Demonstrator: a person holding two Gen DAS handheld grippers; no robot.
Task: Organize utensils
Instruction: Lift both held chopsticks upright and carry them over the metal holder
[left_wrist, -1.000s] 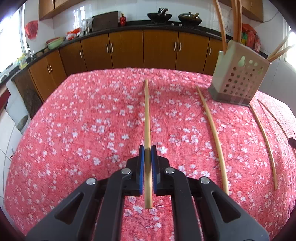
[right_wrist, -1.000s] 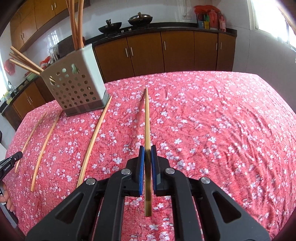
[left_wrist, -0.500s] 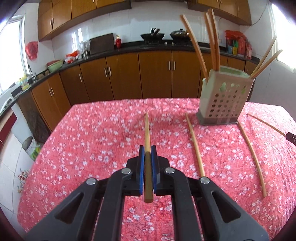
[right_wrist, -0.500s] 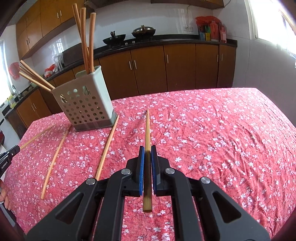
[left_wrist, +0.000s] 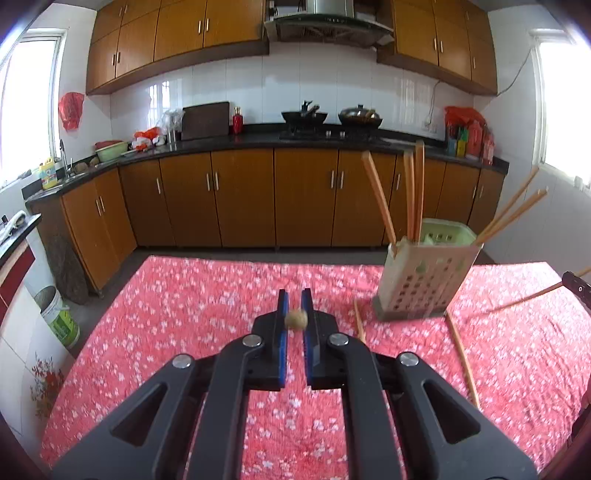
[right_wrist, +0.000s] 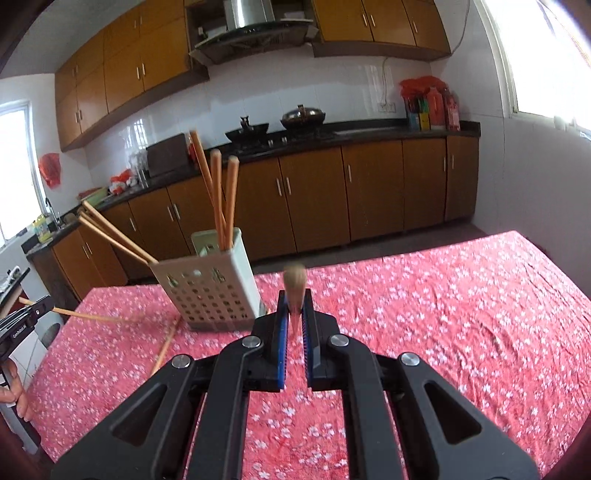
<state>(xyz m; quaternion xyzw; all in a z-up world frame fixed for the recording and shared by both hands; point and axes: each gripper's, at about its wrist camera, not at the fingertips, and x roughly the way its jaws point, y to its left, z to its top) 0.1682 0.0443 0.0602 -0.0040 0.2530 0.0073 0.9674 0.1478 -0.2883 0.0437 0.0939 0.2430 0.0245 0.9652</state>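
Both tongs clamp chopsticks: left tongs (left_wrist: 294, 320), right tongs (right_wrist: 294, 317) (shafts foreshortened, blurred).

My left wrist camera looks forward over the red floral tablecloth (left_wrist: 184, 314) toward the kitchen counter. My right one faces likewise from further right. Both share the perforated chopstick holder (left_wrist: 424, 284) (right_wrist: 210, 291).

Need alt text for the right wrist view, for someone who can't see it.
The right claw grips one chopstick seen end-on, above a red flowered tablecloth. To its left stands a perforated holder with chopsticks in it; the left claw holds another chopstick at the frame's edge.
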